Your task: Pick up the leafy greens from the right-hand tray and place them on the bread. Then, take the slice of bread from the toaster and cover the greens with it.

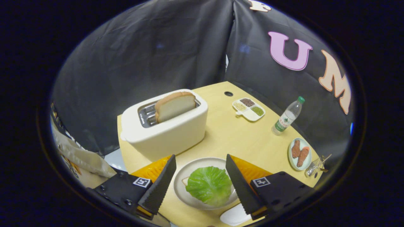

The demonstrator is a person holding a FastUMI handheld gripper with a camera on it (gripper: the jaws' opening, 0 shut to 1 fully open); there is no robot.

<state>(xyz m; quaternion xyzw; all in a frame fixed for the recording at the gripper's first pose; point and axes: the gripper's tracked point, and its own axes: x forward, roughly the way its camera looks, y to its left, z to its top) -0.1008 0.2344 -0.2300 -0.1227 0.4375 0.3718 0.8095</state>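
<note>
Already the greens (209,185) lie on the plate (180,186), over a slice of which only a pale corner peeks out beside the leaf, so the first half of the task looks done. The gripper (201,167) hangs above the plate with its fingers (161,186) spread wide, one to each side of the greens, pinching nothing.

What remains is the bread (175,106), which stands upright in the toaster's (165,127) slot, beyond the fingers, with roughly its upper half showing above the rim. I would judge it light and fairly stiff if toasted, yet crumbly at the crust and easily dented in the soft middle; if it is a prop, it may be firmer and a little slick. The sensible hold is across its thin dimension, a finger on each flat face just below the top crust, with a modest squeeze. It should then come straight up so the lower edge does not catch on the slot.

The toaster sits on the tabletop (227,135) just behind the plate, so the carry back is short. Laying the slice flat means turning it from upright, and the springy leaf may shift under it.

Farther off stand a divided dish (249,109) of grains, a bottle (288,116), and a small plate with two fried pieces (300,154), all well apart from the work.
</note>
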